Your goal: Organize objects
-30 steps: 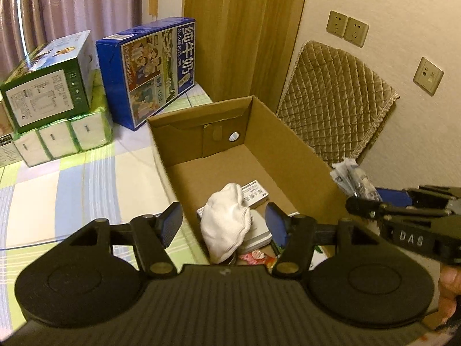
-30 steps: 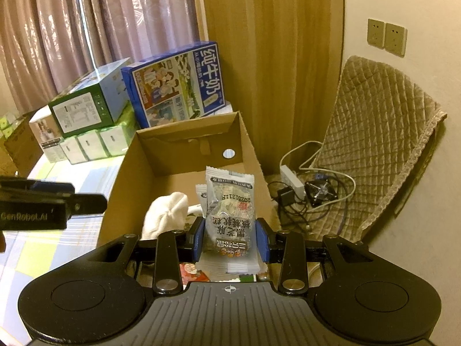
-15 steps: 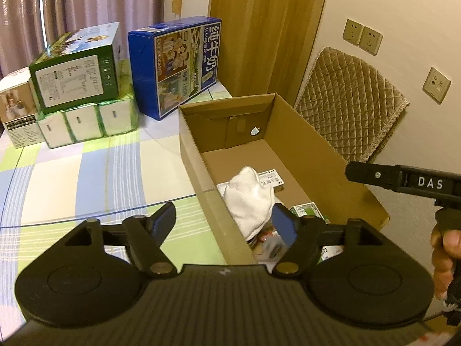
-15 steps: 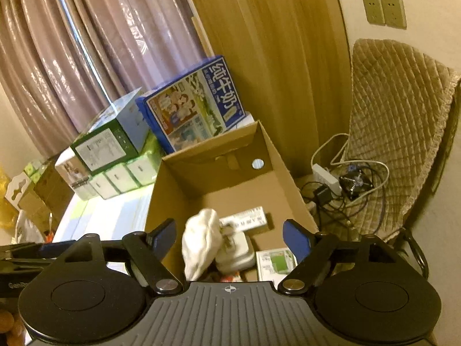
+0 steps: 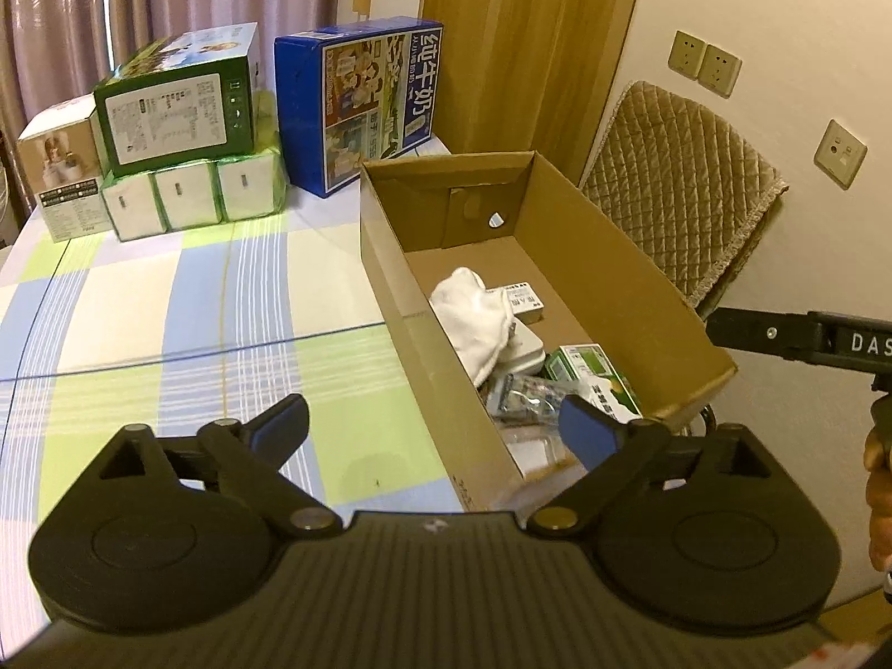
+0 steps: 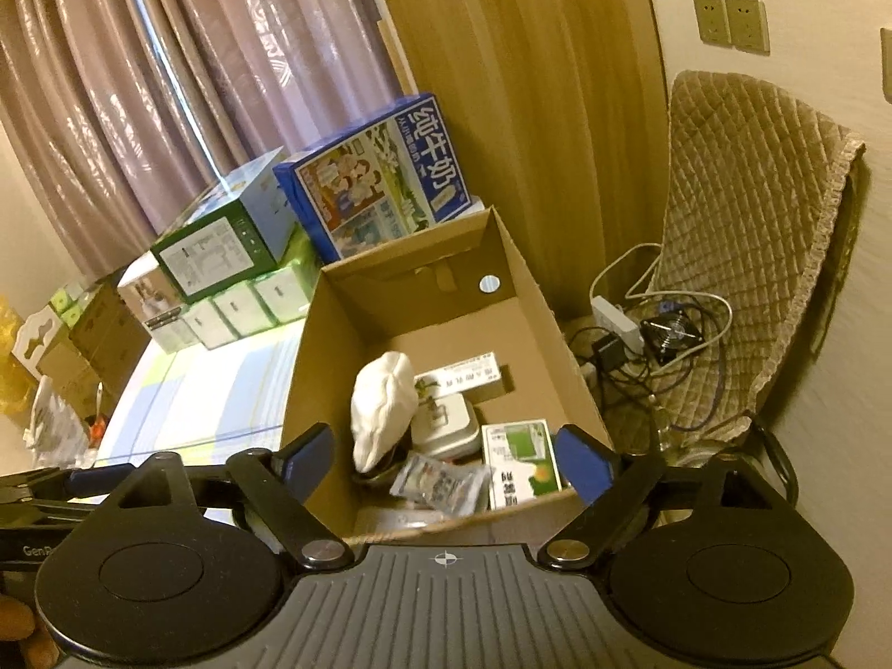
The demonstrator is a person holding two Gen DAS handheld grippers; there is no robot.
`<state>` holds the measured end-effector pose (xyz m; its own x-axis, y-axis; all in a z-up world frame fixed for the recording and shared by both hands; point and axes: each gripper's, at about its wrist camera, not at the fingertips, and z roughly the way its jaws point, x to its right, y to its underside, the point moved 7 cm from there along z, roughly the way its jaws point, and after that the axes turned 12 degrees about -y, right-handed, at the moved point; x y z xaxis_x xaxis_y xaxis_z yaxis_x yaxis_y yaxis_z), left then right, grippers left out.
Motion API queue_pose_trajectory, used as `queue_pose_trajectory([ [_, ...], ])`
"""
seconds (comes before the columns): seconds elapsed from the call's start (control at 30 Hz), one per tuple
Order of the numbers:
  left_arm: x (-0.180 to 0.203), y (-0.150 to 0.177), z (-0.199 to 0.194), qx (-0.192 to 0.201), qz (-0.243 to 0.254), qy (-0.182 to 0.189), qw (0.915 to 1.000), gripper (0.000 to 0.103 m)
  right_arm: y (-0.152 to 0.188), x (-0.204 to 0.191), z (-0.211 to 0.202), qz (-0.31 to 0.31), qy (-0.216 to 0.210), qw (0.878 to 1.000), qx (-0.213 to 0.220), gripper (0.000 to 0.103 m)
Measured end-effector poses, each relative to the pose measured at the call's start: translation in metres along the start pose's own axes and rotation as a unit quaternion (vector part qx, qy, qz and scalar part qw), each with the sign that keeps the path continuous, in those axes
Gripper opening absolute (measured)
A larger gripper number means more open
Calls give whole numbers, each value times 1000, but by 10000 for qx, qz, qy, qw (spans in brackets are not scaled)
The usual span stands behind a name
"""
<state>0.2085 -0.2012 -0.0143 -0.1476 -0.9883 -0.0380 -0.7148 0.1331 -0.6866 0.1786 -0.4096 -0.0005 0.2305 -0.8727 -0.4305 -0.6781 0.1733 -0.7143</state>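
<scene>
Your left gripper [image 5: 434, 430] was spread wide w/ nothing between its blue pads, hovering over the near left wall of the cardboard box [image 5: 613, 284] and the checked tablecloth [image 5: 167, 301]. Your right gripper [image 6: 446, 460] was likewise released & empty, poised above the box's near end.

Inside the box: a white cloth [image 6: 384, 404] bunched near the middle, leaning over a white flat case [image 6: 451, 426]; a long white carton w/ printed text [image 6: 463, 376] just behind it; a green-and-white carton [image 6: 521, 463] toward the right wall; a crinkly snack packet [image 6: 440, 482] lying flat at the near end, touching the green carton. Print on those was too small to read.

Around the box, on the table's far side: a tall blue milk carton case [image 5: 379, 106] marked 纯牛奶 stood just behind the box's far wall; left of it a green box [image 5: 178, 111] stacked on three green-wrapped tissue packs [image 5: 192, 198]; a small beige box [image 5: 58, 178] at the far left. Curtains [image 6: 167, 83] hung behind.

Right of the box, off the table: a quilted tan chair cover [image 6: 752, 234] w/ a power strip & tangled cables [image 6: 641, 334] on the floor beside it. Wall sockets [image 5: 705, 64] sat above.

In the left view your right tool's arm showed "DAS" [image 5: 867, 343]; in the right view the left tool showed part of "GenR…" [image 6: 39, 551]. Your right hand [image 5: 881, 479] was partly visible at the frame edge.
</scene>
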Motion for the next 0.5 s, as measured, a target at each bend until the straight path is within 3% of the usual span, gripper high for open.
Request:
queue_pose_trajectory([
  [0.1,1,7,-10,8,20,-38,10000,101,6,-6,-10,-43,31,10000,5,92],
  [0.5,-2,30,-48,134,-149,-285,9994,102,25,-35,-37,-241,21,9997,-13,99],
])
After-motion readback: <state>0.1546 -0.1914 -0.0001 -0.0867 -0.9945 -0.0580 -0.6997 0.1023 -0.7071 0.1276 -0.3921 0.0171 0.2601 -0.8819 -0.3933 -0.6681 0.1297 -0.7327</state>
